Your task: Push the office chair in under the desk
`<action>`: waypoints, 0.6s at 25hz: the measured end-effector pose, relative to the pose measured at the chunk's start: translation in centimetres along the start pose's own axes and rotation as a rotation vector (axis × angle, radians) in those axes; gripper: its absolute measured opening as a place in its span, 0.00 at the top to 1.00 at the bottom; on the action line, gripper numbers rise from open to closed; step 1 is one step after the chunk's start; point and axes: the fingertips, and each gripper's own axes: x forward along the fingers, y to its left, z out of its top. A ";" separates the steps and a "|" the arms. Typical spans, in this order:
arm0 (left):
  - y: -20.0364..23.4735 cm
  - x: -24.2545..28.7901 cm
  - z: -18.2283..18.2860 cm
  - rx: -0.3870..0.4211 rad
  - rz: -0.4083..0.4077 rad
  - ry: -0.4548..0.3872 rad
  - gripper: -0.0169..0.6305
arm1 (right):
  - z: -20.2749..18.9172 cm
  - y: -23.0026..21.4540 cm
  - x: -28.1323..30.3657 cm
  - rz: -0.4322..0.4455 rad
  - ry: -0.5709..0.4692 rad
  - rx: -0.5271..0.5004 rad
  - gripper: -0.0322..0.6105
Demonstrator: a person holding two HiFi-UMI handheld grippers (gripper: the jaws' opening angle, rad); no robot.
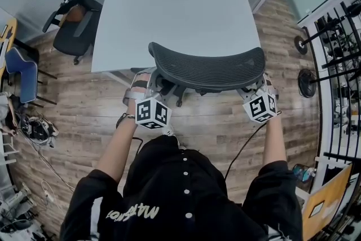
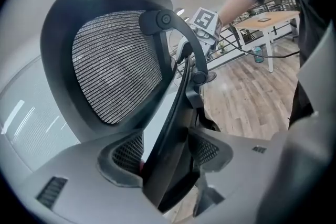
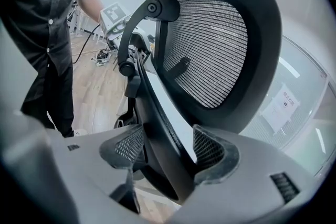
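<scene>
A black mesh office chair (image 1: 208,68) stands at the front edge of the white desk (image 1: 175,3), with its backrest toward me and its seat hidden below. My left gripper (image 1: 151,86) is at the backrest's left end, my right gripper (image 1: 255,87) at its right end. In the left gripper view the gripper (image 2: 168,157) has its jaws on either side of the chair's black back strut (image 2: 176,118), and the pads touch it. In the right gripper view the gripper (image 3: 168,157) likewise clamps the other strut (image 3: 152,123) below the mesh (image 3: 210,44).
A second black chair (image 1: 73,14) stands off the desk's left side, and a blue chair (image 1: 20,70) stands further left. Cables (image 1: 36,130) lie on the wood floor at left. A black rack (image 1: 338,53) and a yellow-topped table (image 1: 324,200) line the right side.
</scene>
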 end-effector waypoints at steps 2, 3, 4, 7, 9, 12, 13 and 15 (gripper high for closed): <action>0.1 -0.1 0.0 0.000 0.000 -0.001 0.55 | 0.1 0.0 0.1 0.005 -0.002 -0.002 0.47; 0.1 -0.1 -0.1 0.000 0.000 0.000 0.55 | 0.1 0.0 0.1 0.007 -0.004 -0.003 0.47; 0.0 -0.1 -0.1 -0.001 0.000 0.001 0.55 | 0.1 0.0 0.1 0.008 -0.007 -0.004 0.47; 0.0 0.0 -0.1 -0.003 0.000 0.007 0.55 | 0.1 0.0 0.1 0.011 -0.012 -0.006 0.47; 0.0 0.1 -0.2 -0.003 0.002 0.008 0.55 | 0.0 0.0 0.1 0.012 -0.013 -0.005 0.47; -0.1 0.0 -0.1 -0.006 0.000 0.010 0.55 | 0.0 0.0 0.1 0.009 -0.015 -0.005 0.47; -0.1 0.0 -0.1 -0.006 -0.002 0.010 0.55 | 0.0 0.0 0.1 0.007 -0.016 -0.006 0.47; 0.0 0.1 -0.1 -0.005 -0.002 0.008 0.55 | 0.0 -0.1 0.1 0.004 -0.016 -0.007 0.47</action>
